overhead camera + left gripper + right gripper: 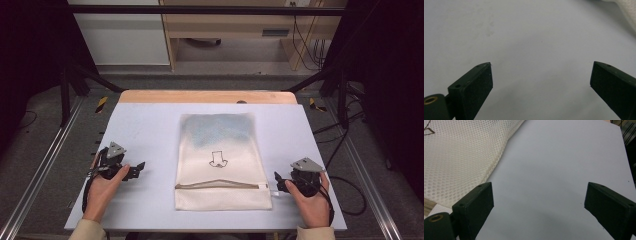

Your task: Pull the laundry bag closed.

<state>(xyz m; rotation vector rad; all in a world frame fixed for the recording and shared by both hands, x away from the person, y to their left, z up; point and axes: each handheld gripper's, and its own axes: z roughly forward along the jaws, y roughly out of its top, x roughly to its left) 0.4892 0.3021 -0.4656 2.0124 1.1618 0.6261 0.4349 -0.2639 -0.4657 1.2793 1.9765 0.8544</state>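
A cream mesh laundry bag [220, 160] lies flat in the middle of the table, with a zipper [220, 186] across its near end and a small dark line drawing [218, 159] at its centre. Something bluish shows through its far half. My left gripper [139, 169] rests on the table to the left of the bag, apart from it, jaws wide open over bare tabletop [541, 65]. My right gripper [278, 181] sits just right of the bag's zipper end, open with nothing between the jaws [539, 195]; the bag's mesh edge [461, 162] lies beside its left jaw.
The pale grey tabletop [150, 125] has a wooden strip [207, 96] along its far edge. Metal rails and black frame legs flank the table. Cables lie on the floor at the right [350, 190]. Cabinets stand beyond the table.
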